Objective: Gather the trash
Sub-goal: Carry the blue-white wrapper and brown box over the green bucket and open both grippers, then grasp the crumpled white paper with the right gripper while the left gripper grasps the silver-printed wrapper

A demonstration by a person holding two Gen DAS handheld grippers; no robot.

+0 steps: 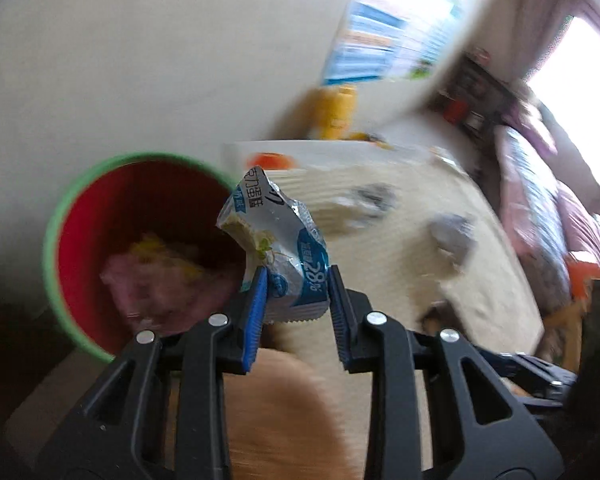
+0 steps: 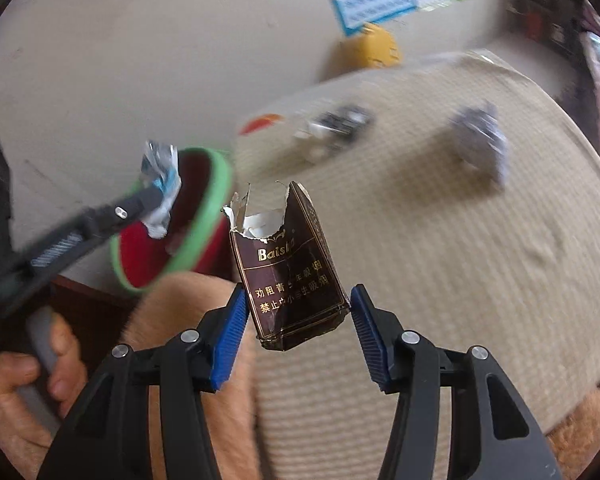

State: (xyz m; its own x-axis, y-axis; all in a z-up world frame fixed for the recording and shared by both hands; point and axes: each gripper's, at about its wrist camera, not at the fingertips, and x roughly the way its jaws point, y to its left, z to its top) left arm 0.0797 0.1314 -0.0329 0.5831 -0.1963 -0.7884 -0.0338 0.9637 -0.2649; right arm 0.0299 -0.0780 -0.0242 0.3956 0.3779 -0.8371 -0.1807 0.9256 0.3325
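Tabletop (image 2: pixel 440 240): beige woven mat, crumpled scraps; red bin (image 1: pixel 100 240) beside.
Left gripper (image 1: pixel 296 280): jaws clamp silver wrapper (image 1: pixel 284 240).
Right gripper (image 2: pixel 298 306): jaws pinch brown pack (image 2: pixel 292 276).

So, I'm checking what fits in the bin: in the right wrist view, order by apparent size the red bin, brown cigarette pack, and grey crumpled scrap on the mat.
1. Brown cigarette pack, though nearness to the camera inflates it.
2. Red bin, about alike, so unsure.
3. Grey crumpled scrap, smallest and farthest.

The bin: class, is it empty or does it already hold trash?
Not empty. The left wrist view looks into the bin and shows pink and yellow trash lying inside.
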